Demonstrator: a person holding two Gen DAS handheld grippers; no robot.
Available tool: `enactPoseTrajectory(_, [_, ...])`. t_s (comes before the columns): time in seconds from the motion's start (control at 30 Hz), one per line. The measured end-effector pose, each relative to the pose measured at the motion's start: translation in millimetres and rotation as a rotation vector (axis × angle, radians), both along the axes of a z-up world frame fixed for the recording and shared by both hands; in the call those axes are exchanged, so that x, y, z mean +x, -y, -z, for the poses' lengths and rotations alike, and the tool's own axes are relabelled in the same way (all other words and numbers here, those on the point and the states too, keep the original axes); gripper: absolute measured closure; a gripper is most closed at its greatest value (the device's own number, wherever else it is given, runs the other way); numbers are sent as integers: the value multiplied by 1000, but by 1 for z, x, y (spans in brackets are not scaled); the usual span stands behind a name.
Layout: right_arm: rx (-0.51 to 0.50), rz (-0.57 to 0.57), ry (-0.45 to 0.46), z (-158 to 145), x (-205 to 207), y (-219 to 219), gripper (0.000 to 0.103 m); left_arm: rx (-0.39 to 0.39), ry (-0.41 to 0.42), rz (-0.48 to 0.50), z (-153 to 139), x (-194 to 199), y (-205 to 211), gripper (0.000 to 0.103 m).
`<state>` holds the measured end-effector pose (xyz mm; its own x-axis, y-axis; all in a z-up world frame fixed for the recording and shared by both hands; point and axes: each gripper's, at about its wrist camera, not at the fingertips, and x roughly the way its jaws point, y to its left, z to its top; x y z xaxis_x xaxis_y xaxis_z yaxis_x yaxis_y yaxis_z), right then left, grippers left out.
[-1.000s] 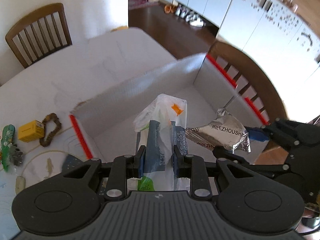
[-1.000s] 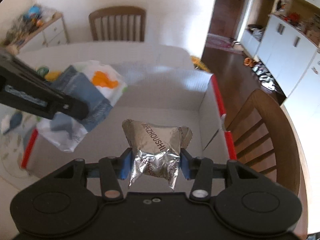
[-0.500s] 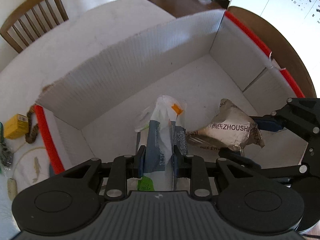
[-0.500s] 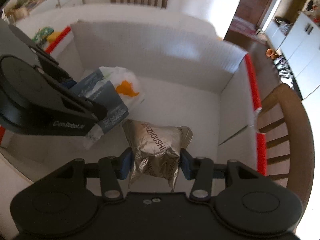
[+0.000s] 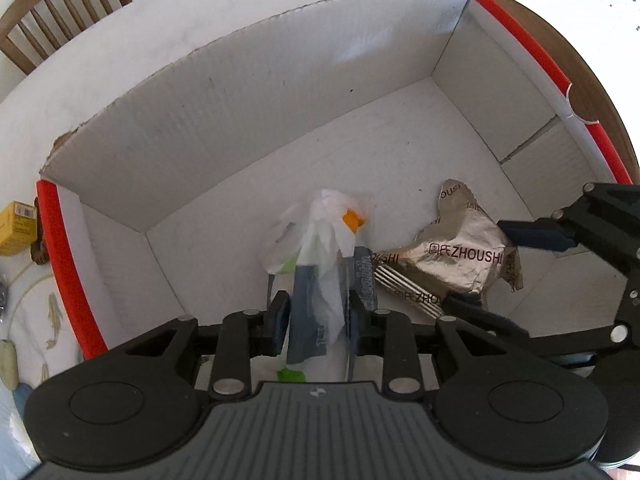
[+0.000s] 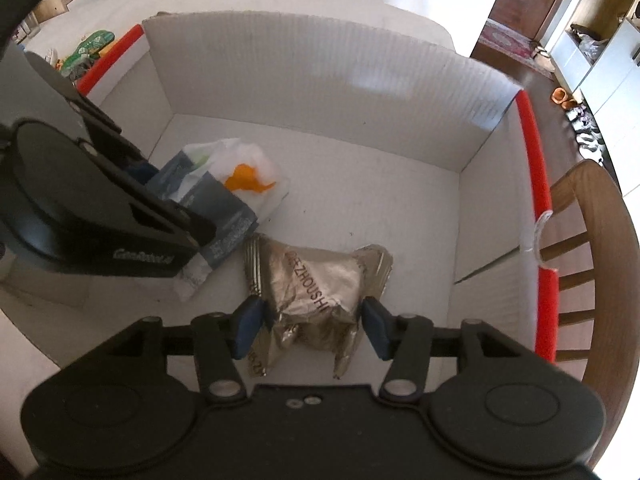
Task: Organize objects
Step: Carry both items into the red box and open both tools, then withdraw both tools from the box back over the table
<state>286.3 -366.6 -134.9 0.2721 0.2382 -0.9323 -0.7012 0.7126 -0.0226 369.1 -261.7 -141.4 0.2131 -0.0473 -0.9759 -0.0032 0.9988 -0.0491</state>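
A white cardboard box (image 5: 248, 108) with red edges sits on the table; it also shows in the right wrist view (image 6: 320, 76). My left gripper (image 5: 318, 316) is inside it, shut on a white and blue plastic packet (image 5: 320, 264) that rests low near the floor. The packet also shows in the right wrist view (image 6: 224, 192). My right gripper (image 6: 310, 328) is open, its pads apart on either side of a silver foil pouch (image 6: 320, 284) that lies on the box floor. The pouch also shows in the left wrist view (image 5: 460, 256).
A yellow box (image 5: 16, 222) and small items lie on the table left of the cardboard box. A green packet (image 6: 90, 46) lies beyond the box's left edge. Wooden chairs stand at the back (image 5: 60, 16) and on the right (image 6: 592, 248).
Both grippers have dropped into the box. My right gripper has opened and let the foil pouch settle on the box floor. My left gripper still grips the packet.
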Motion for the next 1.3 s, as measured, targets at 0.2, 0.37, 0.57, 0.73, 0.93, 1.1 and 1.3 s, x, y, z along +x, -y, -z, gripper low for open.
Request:
enactPoseTrajectory(0.2, [55,16,17,-14,-5,16,40,-20,7,-11,-5,-5,-2,65])
enactPoseTrajectory(0.37, [95,39,23,-27,-3,30,38,-35,37,-17,-16,-9,-8,49])
enactPoseTrajectory(0.57, [139,64,48,-42,-4,39,31,-51,93,-18,-41,-18,-12,49])
enactPoseTrajectory(0.73, [190,97,71,-62,-6,39,26,-72,158,-13,-64,-32,-20,49])
enactPoseTrajectory(0.93, [249,121,102,-85,-23,38,22,-97,237,-26,-91,-56,-33,49])
enactPoseTrajectory(1.1, [301,156,118,-100,-38,33,18,-102,306,-30,-102,-76,-44,46])
enactPoseTrajectory(1.3, [368,178,143,-111,-55,15,9,-112,370,-70,-111,-109,-76,36])
